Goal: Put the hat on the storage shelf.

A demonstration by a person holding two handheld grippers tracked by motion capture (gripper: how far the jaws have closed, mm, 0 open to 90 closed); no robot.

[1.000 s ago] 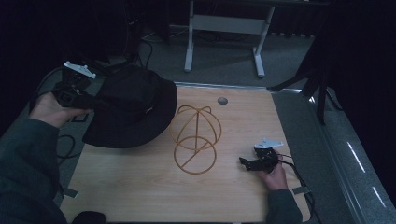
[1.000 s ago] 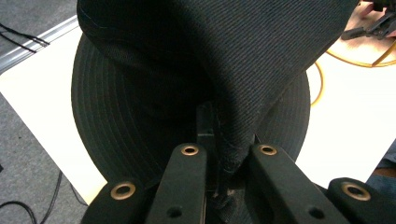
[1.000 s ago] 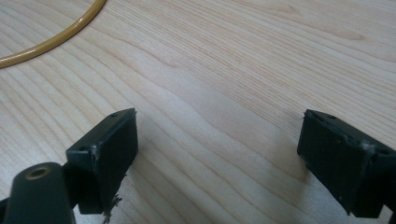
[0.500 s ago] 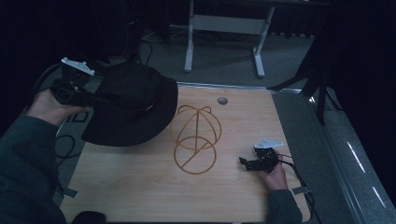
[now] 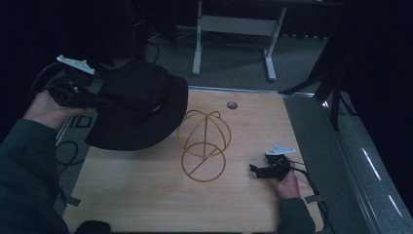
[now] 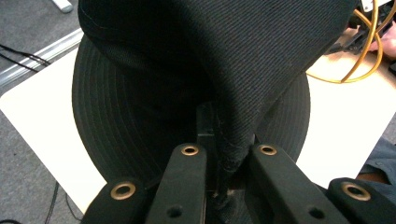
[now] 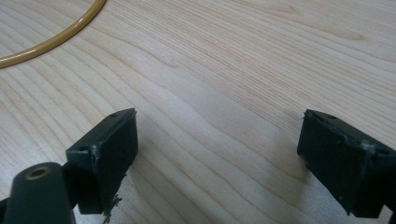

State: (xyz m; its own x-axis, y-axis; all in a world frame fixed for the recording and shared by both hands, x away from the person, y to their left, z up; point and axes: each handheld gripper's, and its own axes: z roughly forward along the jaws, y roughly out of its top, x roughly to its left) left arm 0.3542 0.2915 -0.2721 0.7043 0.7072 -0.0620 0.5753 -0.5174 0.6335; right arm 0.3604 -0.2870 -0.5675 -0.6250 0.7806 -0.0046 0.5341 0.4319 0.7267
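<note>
A black bucket hat (image 5: 141, 107) hangs over the table's left part, tilted, with its lower brim near the wood. My left gripper (image 5: 100, 100) is shut on its brim; in the left gripper view the jaws (image 6: 229, 154) pinch a fold of the hat (image 6: 224, 60). A yellow wire dome stand (image 5: 203, 145) sits on the table's middle, just right of the hat. My right gripper (image 5: 255, 169) rests low on the table to the right of the stand, open, with bare wood between its jaws (image 7: 219, 149). An arc of the stand's ring (image 7: 51, 39) lies beyond it.
The light wooden table (image 5: 146, 195) has a small round grommet (image 5: 232, 105) near its far edge. A white desk frame (image 5: 234, 24) stands on the grey floor behind. Cables trail off the table's left side (image 5: 68, 151).
The hat has risen slightly with my left gripper and shifted a little toward the stand. The right gripper has not moved.
</note>
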